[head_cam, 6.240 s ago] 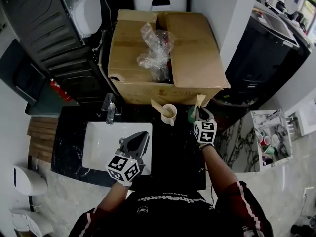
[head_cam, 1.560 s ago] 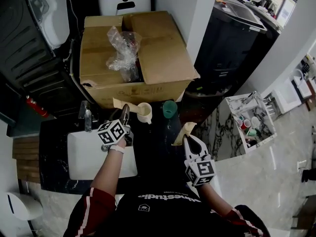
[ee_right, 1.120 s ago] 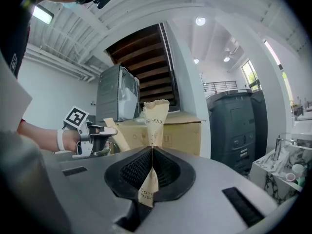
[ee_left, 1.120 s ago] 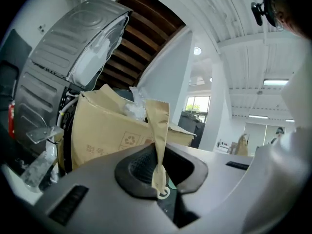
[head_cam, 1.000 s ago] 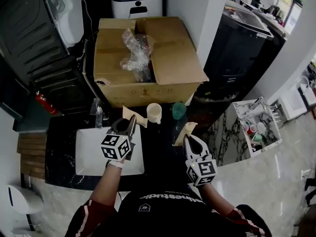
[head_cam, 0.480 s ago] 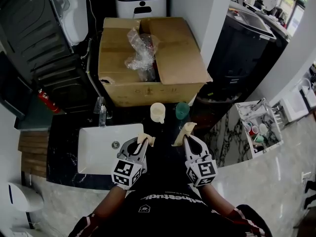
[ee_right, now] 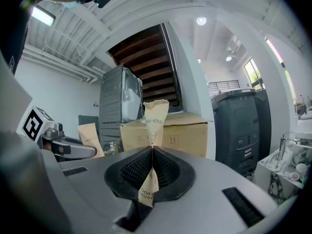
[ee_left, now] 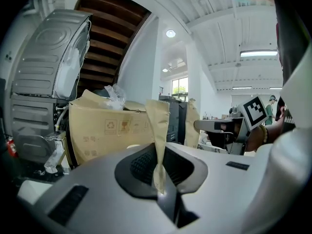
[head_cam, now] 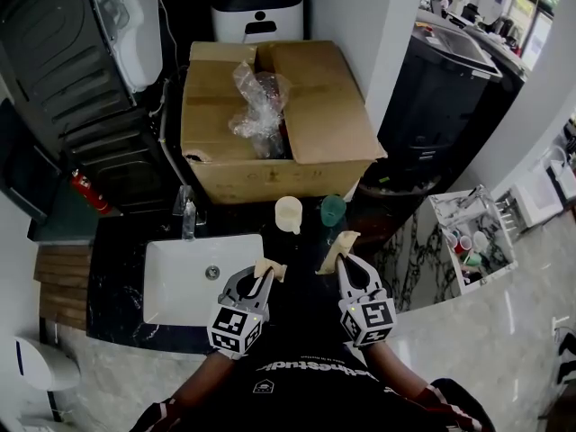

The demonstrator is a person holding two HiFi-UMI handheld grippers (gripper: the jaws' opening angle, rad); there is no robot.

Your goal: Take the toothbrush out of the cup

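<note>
Since a second ago the left gripper (head_cam: pixel 258 275) has pulled back from beside the cream cup (head_cam: pixel 288 214) toward the person. It now hangs level with the right gripper (head_cam: pixel 343 261) over the front edge of the counter (head_cam: pixel 121 277), just right of the white sink (head_cam: pixel 180 277). Its jaws are clamped on the lower part of a paper-sleeved toothbrush (ee_left: pixel 157 130), which stands up out of the pads. The right gripper has not shifted and pinches a second sleeved toothbrush (ee_right: pixel 155 116) the same way, upright and well clear of the cups. The cream cup and the green cup (head_cam: pixel 333 210) stand side by side at the back edge, in front of the cardboard box (head_cam: pixel 333 124), and both look empty from above. With both sleeves lifted away, the removal looks done, and only setting them down seems left.
</note>
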